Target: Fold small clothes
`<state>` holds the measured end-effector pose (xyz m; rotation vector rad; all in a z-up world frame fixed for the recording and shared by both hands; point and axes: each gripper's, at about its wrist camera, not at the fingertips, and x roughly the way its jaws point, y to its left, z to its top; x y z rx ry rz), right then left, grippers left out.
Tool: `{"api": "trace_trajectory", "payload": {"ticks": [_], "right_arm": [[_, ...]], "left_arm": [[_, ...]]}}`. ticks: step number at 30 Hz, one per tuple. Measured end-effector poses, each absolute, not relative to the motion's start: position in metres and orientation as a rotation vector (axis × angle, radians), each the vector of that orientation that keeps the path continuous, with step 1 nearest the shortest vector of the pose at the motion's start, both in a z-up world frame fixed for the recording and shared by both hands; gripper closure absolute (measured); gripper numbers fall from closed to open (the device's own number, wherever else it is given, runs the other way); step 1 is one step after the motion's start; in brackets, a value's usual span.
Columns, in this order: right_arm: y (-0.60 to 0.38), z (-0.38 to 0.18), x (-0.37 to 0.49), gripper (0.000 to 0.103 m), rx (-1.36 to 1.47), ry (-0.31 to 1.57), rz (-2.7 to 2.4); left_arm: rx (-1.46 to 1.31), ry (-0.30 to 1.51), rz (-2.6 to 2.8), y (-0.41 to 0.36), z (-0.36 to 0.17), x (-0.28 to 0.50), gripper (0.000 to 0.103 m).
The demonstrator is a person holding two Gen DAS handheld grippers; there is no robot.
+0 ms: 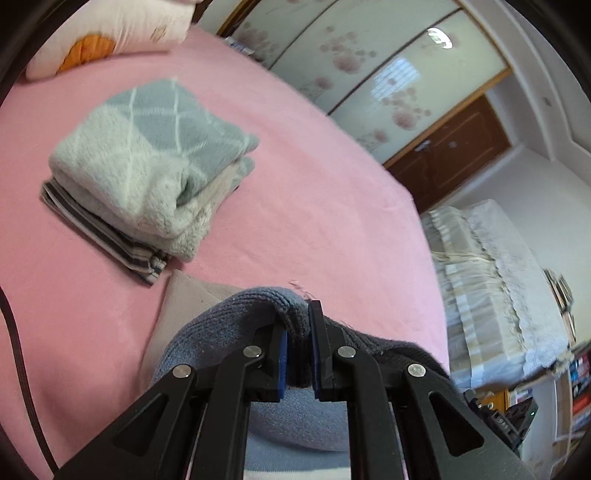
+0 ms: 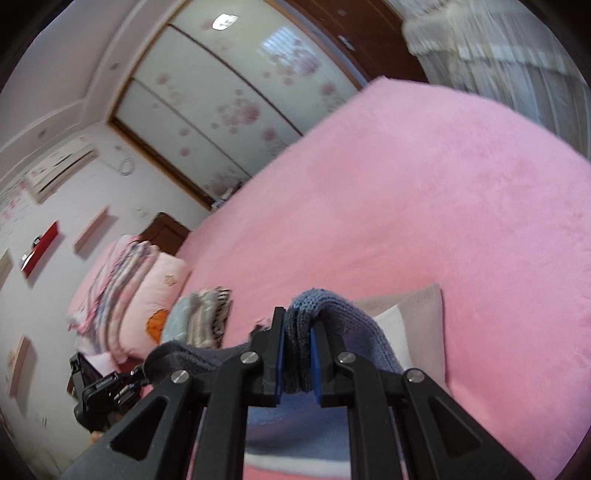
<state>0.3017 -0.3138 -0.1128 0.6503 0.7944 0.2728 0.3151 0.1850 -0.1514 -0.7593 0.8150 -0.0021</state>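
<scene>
The blue-grey knit garment (image 1: pixel 236 325) is hanging bunched between both tongs just above the pink bed (image 1: pixel 314 206), its lower part trailing down toward a pale beige cloth (image 1: pixel 181 306) lying flat on the bed beneath it. It is looking soft, thick and stretchy, a ribbed knit that is sagging and draping under its own small weight, so I am judging it light, limp and not slippery; it is likely to stretch if pulled hard, and the best hold is appearing to be at two edge corners, which is roughly where it is being taken now. The left tongs (image 1: pixel 298 345) are nearly closed, pinching a thick gathered fold of the knit between the blue pads (image 1: pixel 282 363). The right tongs (image 2: pixel 297 356) are likewise almost closed, clamping a bunched edge of the same garment (image 2: pixel 332 317), with the beige cloth (image 2: pixel 410 314) showing just behind it. Counting outward: one knit garment is being held, one beige cloth is lying under it, and one stack of folded clothes (image 1: pixel 147 177) is sitting apart on the bed, made of what I am reading as three pieces, a grey-green fleecy one with white lines on top, a cream fleecy one under it and a striped one at the bottom. Beyond that, one pillow (image 1: pixel 110 33) is lying at the head of the bed, and the flowered wardrobe doors (image 1: pixel 369 70) are standing past the bed's far edge.
</scene>
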Motion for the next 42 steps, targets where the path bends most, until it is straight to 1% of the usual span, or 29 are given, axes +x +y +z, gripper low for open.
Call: {"api": "trace_trajectory", "payload": {"ticks": [6,8,9,10,11,12,13,14,15,17,19,21,27,31,35,40,41,42], "right_arm": [[-0.311,-0.167,0.345,0.092,0.693,0.898,0.188],[-0.311,-0.182,0.353,0.088,0.712,0.942,0.147],[-0.311,-0.188,0.356,0.087,0.721,0.960,0.131],[-0.312,-0.194,0.358,0.084,0.734,0.981,0.119],[-0.312,-0.196,0.359,0.077,0.733,0.988,0.110],[-0.314,-0.196,0.358,0.070,0.727,0.987,0.099],[-0.315,-0.193,0.355,0.067,0.721,0.977,0.099],[-0.316,-0.189,0.353,0.062,0.716,0.963,0.104],[-0.317,-0.185,0.351,0.061,0.708,0.944,0.106],[-0.318,-0.174,0.347,0.061,0.667,0.902,0.118],[-0.313,-0.161,0.344,0.061,0.567,0.864,0.125],[-0.306,-0.153,0.345,0.061,0.454,0.865,0.117],[-0.279,-0.154,0.358,0.061,0.126,0.920,0.167],[-0.258,-0.168,0.369,0.061,-0.063,0.957,0.190],[-0.254,-0.182,0.379,0.061,-0.132,0.993,0.213],[-0.258,-0.190,0.389,0.061,-0.119,1.005,0.233],[-0.257,-0.191,0.391,0.061,-0.122,1.006,0.234],[-0.257,-0.192,0.394,0.061,-0.129,1.009,0.234]], "left_arm": [[-0.791,0.901,0.072,0.186,-0.207,0.357,0.094],[-0.807,0.938,0.082,0.187,-0.224,0.365,0.092],[-0.811,0.956,0.082,0.187,-0.229,0.368,0.081],[-0.817,0.969,0.080,0.188,-0.233,0.371,0.065],[-0.824,0.966,0.071,0.188,-0.234,0.372,0.056],[-0.831,0.951,0.059,0.191,-0.233,0.370,0.041],[-0.833,0.915,0.050,0.194,-0.229,0.368,0.035],[-0.828,0.889,0.049,0.198,-0.226,0.365,0.033],[-0.820,0.871,0.047,0.200,-0.222,0.363,0.031],[-0.780,0.842,0.047,0.201,-0.214,0.360,0.031],[-0.710,0.836,0.039,0.197,-0.209,0.362,0.031],[-0.627,0.840,0.019,0.190,-0.204,0.366,0.031],[-0.113,0.855,-0.107,0.140,-0.202,0.382,0.032],[0.098,0.873,-0.177,0.125,-0.212,0.388,0.032],[0.202,0.890,-0.218,0.122,-0.217,0.392,0.032],[0.274,0.900,-0.256,0.116,-0.225,0.406,0.033],[0.301,0.897,-0.263,0.112,-0.227,0.406,0.033],[0.327,0.894,-0.273,0.108,-0.230,0.408,0.037]]}}
